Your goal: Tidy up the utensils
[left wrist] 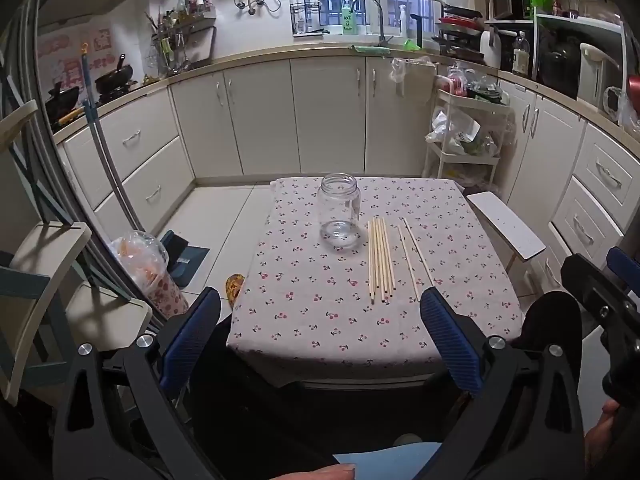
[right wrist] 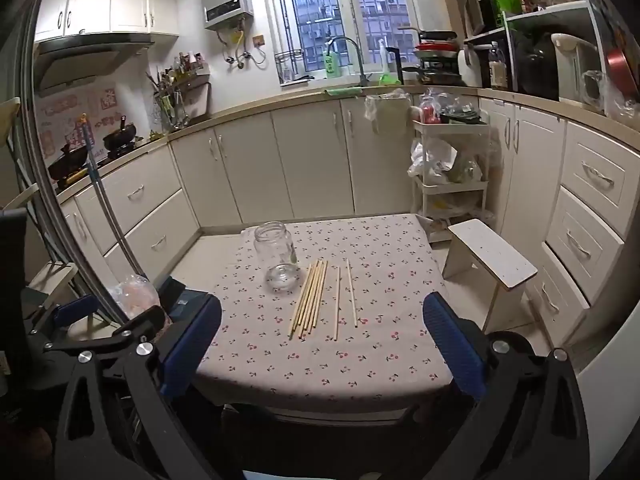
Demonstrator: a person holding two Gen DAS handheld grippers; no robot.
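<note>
An empty clear glass jar [left wrist: 339,211] [right wrist: 278,257] stands upright on a small table [left wrist: 312,320] [right wrist: 384,356] covered with a cherry-print cloth. Right of the jar lies a bunch of several wooden chopsticks [left wrist: 382,260] [right wrist: 310,299], with two single chopsticks [left wrist: 414,256] [right wrist: 345,298] further right. My left gripper [left wrist: 320,336] is open and held back from the table's near edge, nothing between its blue pads. My right gripper [right wrist: 322,344] is open too, also short of the near edge and empty. The right gripper's body shows at the right edge of the left wrist view.
A white stool [left wrist: 506,224] [right wrist: 490,262] stands right of the table, a white trolley [left wrist: 464,136] [right wrist: 450,168] behind it. Kitchen cabinets [left wrist: 328,116] line the back and both sides. A plastic-wrapped bin [left wrist: 150,272] and a blue scale [left wrist: 186,256] sit on the floor at left.
</note>
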